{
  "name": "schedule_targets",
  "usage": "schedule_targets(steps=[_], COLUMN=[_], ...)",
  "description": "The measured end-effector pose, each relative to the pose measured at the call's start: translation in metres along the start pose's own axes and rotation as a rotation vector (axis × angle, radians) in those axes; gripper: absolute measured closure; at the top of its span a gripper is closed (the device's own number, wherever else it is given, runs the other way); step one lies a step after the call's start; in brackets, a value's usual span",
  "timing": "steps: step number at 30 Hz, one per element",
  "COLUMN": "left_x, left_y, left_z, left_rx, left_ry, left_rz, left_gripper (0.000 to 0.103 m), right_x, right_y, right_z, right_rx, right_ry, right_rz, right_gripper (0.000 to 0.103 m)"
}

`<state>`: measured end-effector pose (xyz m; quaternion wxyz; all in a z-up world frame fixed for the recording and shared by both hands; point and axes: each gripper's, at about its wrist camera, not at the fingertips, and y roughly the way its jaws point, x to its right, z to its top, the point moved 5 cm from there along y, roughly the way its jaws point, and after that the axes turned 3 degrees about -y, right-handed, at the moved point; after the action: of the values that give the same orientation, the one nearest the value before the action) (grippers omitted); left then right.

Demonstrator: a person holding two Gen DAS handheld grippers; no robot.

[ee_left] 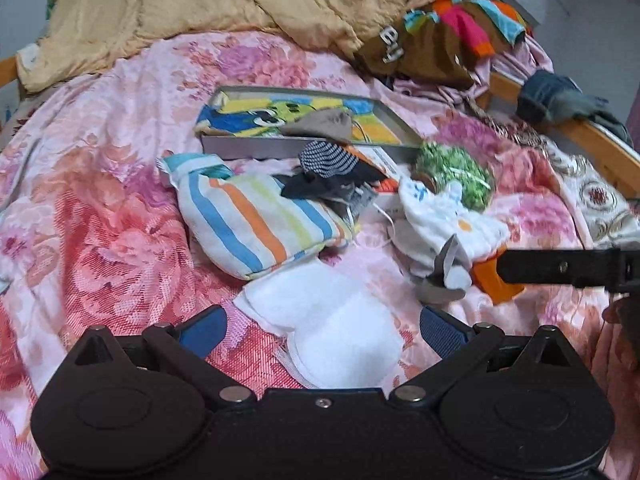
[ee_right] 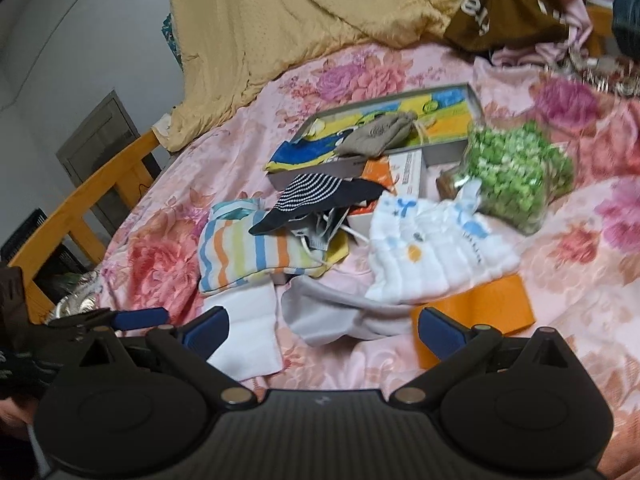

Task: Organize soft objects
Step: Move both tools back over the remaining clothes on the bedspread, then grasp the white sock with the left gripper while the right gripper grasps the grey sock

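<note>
Soft items lie in a pile on the floral bedspread (ee_left: 100,208). A striped cloth pouch (ee_left: 248,220) lies left of centre, with a navy striped sock (ee_left: 328,160) on its far end. A white folded cloth (ee_left: 332,328) lies between the open fingers of my left gripper (ee_left: 322,330). A white printed cloth (ee_right: 432,248) lies over an orange box (ee_right: 488,312). A grey-white garment (ee_right: 332,312) lies between the open fingers of my right gripper (ee_right: 324,330). A shallow grey box (ee_left: 304,120) holds a cartoon towel and a beige sock (ee_right: 380,136).
A bag of green pieces (ee_right: 516,176) lies right of the pile. A yellow quilt (ee_left: 200,4) and a heap of clothes (ee_left: 452,32) fill the far end. The wooden bed rail (ee_right: 80,208) runs along the left in the right wrist view.
</note>
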<state>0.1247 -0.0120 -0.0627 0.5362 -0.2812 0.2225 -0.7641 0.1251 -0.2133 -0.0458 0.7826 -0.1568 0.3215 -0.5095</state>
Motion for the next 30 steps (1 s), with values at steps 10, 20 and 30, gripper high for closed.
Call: schedule_targets(steps=[10,20,30], left_x=[0.001,-0.007,-0.002], left_y=[0.024,0.044,0.053], left_z=[0.002,0.004,0.002], left_rx=[-0.051,-0.07,-0.092], left_ry=[0.119,0.076,0.1], left_rz=[-0.024,-0.024,-0.029], left_gripper=[0.001,0.001,0.018], right_x=[0.0,0.005,0.002], right_y=[0.027,0.048,0.058], right_z=[-0.003,-0.002,-0.004], right_rx=[-0.07,-0.106,-0.125], right_ry=[0.028,-0.021,-0.105], right_rz=[0.034,-0.065,-0.14], right_gripper=[0.004,0.014,0.036])
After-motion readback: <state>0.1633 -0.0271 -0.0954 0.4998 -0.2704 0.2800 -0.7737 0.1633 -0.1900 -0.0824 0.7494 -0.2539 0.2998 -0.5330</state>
